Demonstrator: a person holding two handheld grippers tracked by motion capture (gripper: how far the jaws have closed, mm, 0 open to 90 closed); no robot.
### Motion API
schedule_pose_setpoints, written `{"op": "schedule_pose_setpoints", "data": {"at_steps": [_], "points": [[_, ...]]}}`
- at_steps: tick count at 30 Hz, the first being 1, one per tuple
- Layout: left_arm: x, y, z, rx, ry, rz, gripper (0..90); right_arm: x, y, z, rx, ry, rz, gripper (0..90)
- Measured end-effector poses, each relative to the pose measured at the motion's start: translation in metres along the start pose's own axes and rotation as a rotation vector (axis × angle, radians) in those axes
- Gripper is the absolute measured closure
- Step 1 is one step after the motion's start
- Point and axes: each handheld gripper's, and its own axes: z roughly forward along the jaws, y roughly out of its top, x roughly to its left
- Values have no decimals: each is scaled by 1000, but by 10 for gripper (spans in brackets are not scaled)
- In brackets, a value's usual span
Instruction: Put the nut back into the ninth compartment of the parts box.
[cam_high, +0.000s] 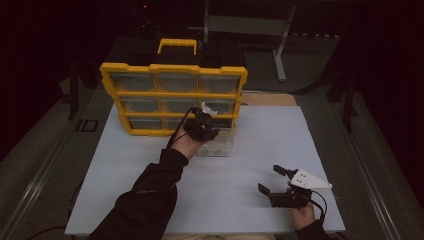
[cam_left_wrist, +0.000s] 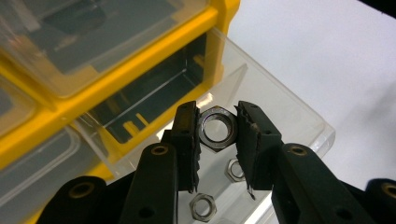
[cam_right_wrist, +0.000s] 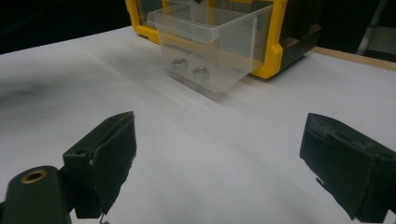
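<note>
Left claw clamped on a hex nut directly above the open clear drawer

Nearest the person, the right claw (cam_high: 275, 181) rests on the white worktop (cam_high: 250, 145) with its jaws spread wide and nothing between them, well apart from the work. Farther out, the left claw (cam_left_wrist: 217, 127) grips a hex nut (cam_left_wrist: 215, 129) across its flats, the bore facing the camera. The clear drawer (cam_left_wrist: 280, 112) lies straight below it, pulled free and just in front of its empty slot in the yellow organiser (cam_high: 172, 95); two loose nuts (cam_left_wrist: 202, 206) already lie on the drawer floor. The drop, I judge, is simply downward, and the left hand alone is placed for it.
</note>
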Motion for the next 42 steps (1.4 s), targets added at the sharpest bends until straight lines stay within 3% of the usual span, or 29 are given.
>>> {"op": "schedule_pose_setpoints", "data": {"at_steps": [9,20,28,33,42], "points": [[4,-1,11,70,-15,-38,685,0,0,0,1,3,1,108],[4,-1,23,134,-20,-33,683,-1,-1,0,3,6,8,108],[2,0,20,119,-28,-24,605,-1,-1,0,3,10,8,108],[0,2,12,93,-42,-16,541,-1,-1,0,2,8,8,108],[-1,3,-8,47,-27,-9,380,-1,0,0,2,5,7,108]]}}
